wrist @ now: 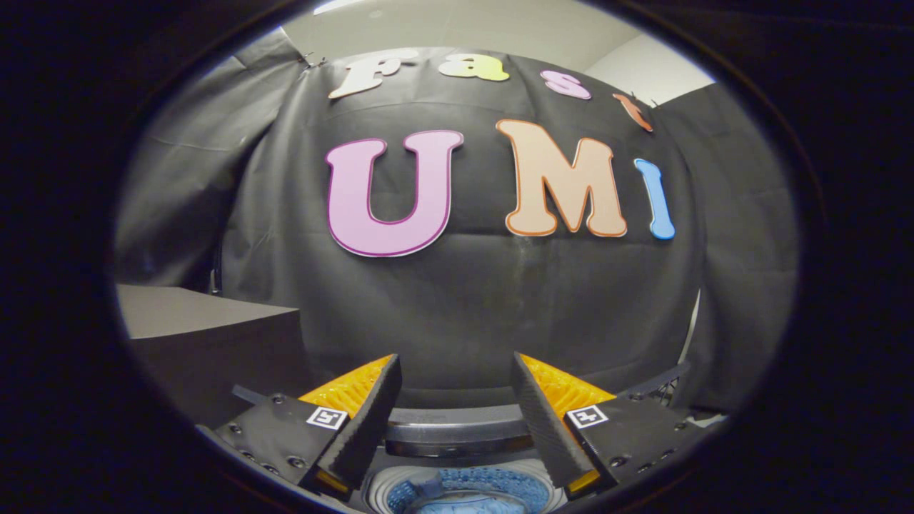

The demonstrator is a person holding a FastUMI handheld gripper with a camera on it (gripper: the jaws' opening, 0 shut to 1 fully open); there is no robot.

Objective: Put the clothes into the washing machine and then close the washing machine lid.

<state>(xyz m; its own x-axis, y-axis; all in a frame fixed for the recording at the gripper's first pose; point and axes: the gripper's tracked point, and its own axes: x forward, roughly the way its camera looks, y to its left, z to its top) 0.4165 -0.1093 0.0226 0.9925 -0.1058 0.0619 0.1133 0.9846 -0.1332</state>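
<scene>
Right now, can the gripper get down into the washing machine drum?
Probably yes. The gripper is open with nothing between its jaws, and the washing machine lies just below them, its drum uncovered, with blue inside.

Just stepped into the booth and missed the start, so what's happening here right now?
A hand-held gripper hovers above a washing machine with its fingers spread apart and nothing between them. Below the fingers the machine's round opening shows a blue drum; whether any clothes lie inside cannot be told. A dark box stands off to one side, against the black cloth wall.
</scene>
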